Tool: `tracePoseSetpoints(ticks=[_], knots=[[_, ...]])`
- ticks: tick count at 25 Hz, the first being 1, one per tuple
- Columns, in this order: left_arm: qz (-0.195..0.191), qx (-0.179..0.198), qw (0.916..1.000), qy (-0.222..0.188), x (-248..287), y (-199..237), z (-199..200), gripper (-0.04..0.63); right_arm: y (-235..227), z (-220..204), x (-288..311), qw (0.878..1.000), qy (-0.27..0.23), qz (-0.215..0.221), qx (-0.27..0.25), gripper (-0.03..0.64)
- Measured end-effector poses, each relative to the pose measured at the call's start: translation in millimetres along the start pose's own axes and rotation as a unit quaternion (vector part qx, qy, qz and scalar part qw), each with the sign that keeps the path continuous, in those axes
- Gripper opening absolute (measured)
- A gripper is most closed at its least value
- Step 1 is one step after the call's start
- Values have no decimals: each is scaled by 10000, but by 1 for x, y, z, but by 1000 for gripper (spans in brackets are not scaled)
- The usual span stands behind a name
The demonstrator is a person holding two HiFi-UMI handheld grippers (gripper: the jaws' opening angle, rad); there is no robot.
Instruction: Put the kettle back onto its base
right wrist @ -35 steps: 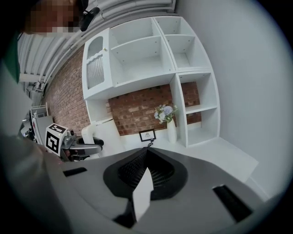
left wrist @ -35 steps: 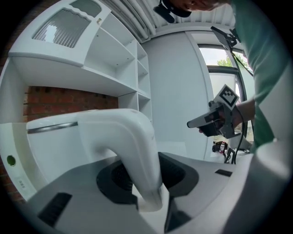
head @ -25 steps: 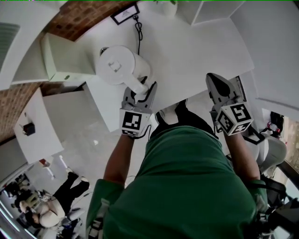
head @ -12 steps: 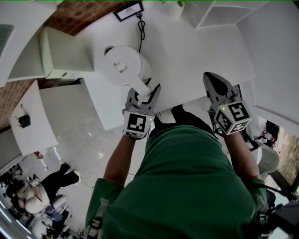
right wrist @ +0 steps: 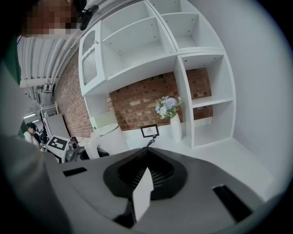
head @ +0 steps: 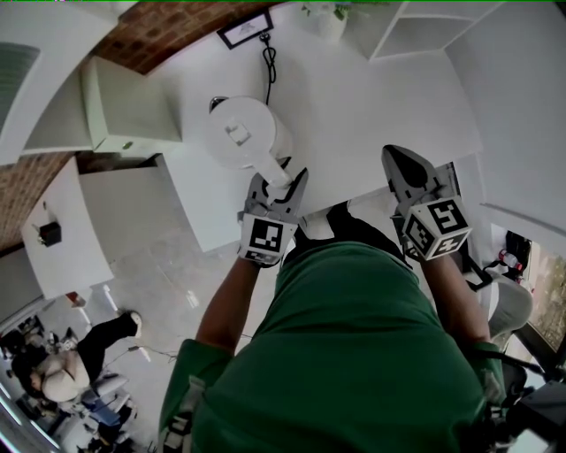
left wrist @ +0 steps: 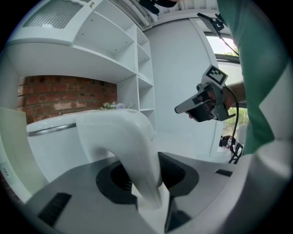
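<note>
A white kettle (head: 243, 133) is at the left part of the white counter (head: 371, 97), seen from above with its lid up. My left gripper (head: 281, 179) is shut on the kettle's curved handle (left wrist: 130, 137), which fills the gap between its jaws in the left gripper view. A black cord (head: 267, 55) runs from the back wall to just behind the kettle. The base itself is hidden under the kettle. My right gripper (head: 400, 161) hovers over the counter's front edge to the right, shut and empty; the right gripper view shows its jaws (right wrist: 144, 171) closed together.
A white box-like appliance (head: 124, 111) stands left of the kettle. A framed sign (head: 245, 26) and a vase of flowers (right wrist: 175, 123) stand at the brick back wall, next to a white shelf unit (right wrist: 201, 91). A person (head: 80, 363) is on the floor far below left.
The kettle, with my left gripper on its handle, has shifted a little to the right, nearer the cord's end. My right gripper has drifted slightly left.
</note>
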State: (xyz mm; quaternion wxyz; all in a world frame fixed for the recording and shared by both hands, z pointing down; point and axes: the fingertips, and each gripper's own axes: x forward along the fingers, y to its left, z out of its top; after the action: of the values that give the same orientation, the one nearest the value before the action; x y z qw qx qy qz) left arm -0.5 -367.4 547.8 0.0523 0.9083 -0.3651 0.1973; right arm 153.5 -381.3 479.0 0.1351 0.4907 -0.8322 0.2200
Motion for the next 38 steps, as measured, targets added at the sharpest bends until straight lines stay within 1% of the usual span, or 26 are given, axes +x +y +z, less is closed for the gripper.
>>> tracePoseSetpoints(ticks=[3,5,7,10,15,17,18,20,22,23,26,28,30,34,38], knots=[[-60,173,9998,65,-1,-8,-5,147,4,-1,-6,10000,-29,-41,23,12],[-23,157,9998,88,-1,-9,-5,147,7,-2,-11,10000,-46,-63,30,12],[96,77,9998,151,-2,-6,-4,147,10,-2,-14,9999,-64,-74,28,12],[205,36,9988,436,-2,-3,-8,149,16,-3,-16,9999,-98,-83,48,12],[210,-1,9958,890,-4,-4,-14,152,26,-5,-20,9997,-156,-120,113,12],[214,-155,9925,1197,-8,-4,-21,153,30,-7,-23,9997,-189,-147,105,12],[185,-310,9893,1411,-11,-5,-29,161,32,-8,-25,9996,-206,-165,103,12],[88,-728,9805,1821,-18,-6,-47,197,36,-8,-28,9994,-235,-213,105,12],[50,-1099,9728,2037,-27,-3,-61,223,38,-7,-28,9992,-256,-271,118,12],[66,-1227,9712,2044,-32,1,-65,225,38,-6,-28,9991,-270,-301,123,12],[127,-1520,9720,1787,-53,12,-66,232,39,-1,-31,9986,-347,-388,132,12],[197,-1656,9750,1468,-72,21,-58,232,40,4,-34,9980,-422,-445,149,12],[281,-1712,9784,1121,-91,33,-46,232,42,11,-36,9973,-522,-497,144,12],[478,-1654,9844,367,-130,65,-4,230,52,35,-40,9953,-778,-571,40,12],[882,-1379,9856,-432,-174,105,52,216,68,65,-44,9924,-1083,-576,-142,12]])
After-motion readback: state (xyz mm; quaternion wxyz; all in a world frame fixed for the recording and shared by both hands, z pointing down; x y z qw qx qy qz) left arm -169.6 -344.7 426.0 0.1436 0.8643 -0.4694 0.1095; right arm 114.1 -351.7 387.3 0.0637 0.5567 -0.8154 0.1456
